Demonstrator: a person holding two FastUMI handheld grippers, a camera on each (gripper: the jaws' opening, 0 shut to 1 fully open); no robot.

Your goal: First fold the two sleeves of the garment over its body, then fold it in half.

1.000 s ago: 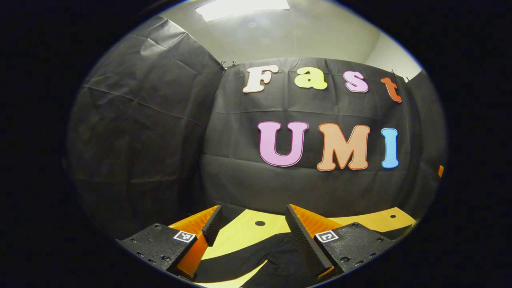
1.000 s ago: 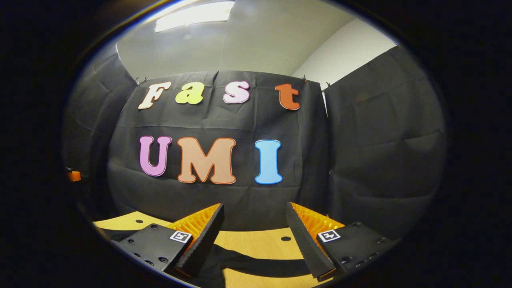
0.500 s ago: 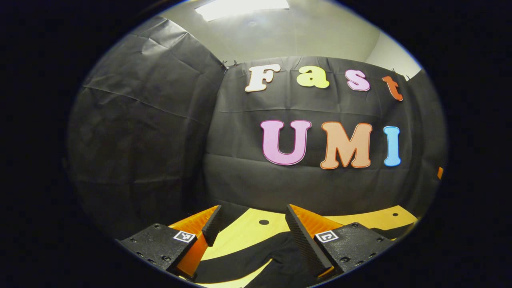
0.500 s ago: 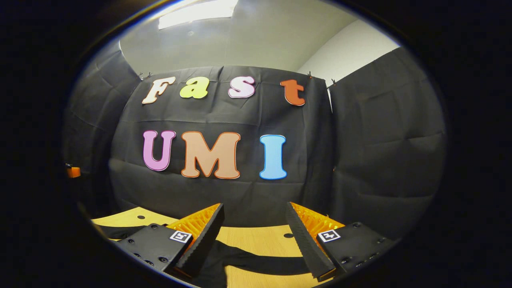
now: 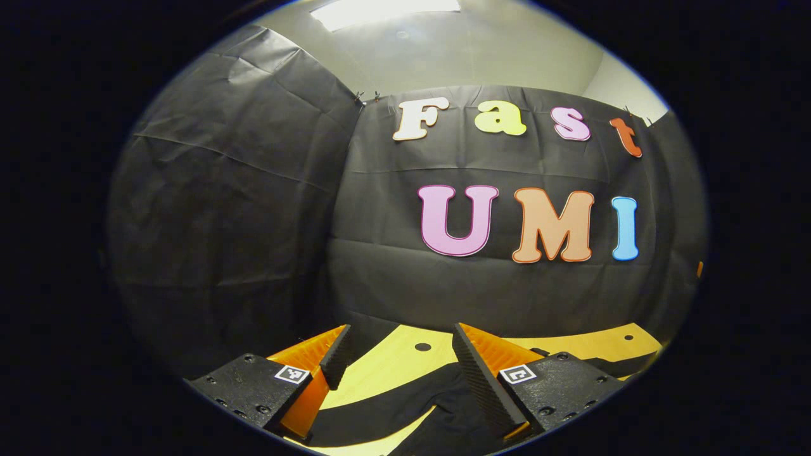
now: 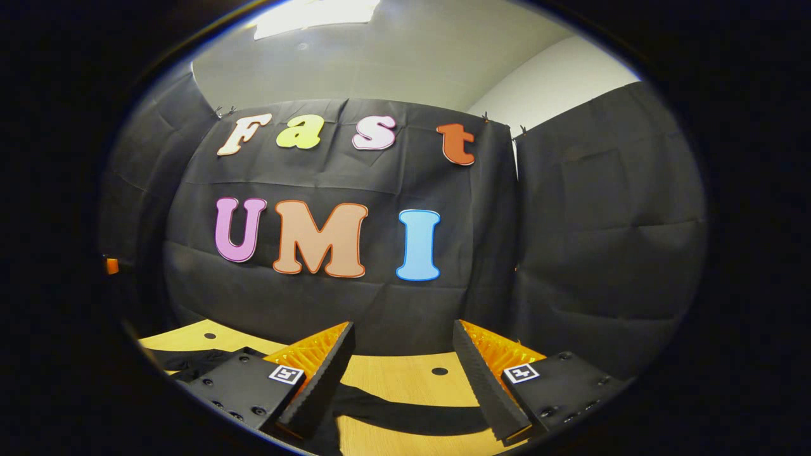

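Both grippers hovered wide open, holding nothing, left gripper [image 5: 396, 354] and right gripper [image 6: 402, 354] each above a sleeve of the black garment [image 5: 405, 405] lying flat below their fingers, running crosswise on the table [image 6: 405, 377]

In the left gripper view, the left gripper [image 5: 398, 351] hangs above the table [image 5: 386, 370] with its two fingers spread apart and nothing between them. The garment [image 5: 405, 408] lies flat on the table beneath and ahead of the fingers, one sleeve [image 5: 374, 410] stretching toward the left finger. Behind the table stands the booth wall [image 5: 481, 297].

In the right gripper view, the right gripper [image 6: 403, 354] also hangs over the table [image 6: 399, 380], fingers apart. A sleeve [image 6: 405, 418] lies on the table across the gap between them, and more of the garment [image 6: 190, 360] lies to the left, behind the left finger. The booth wall [image 6: 380, 310] rises behind the table's far edge.
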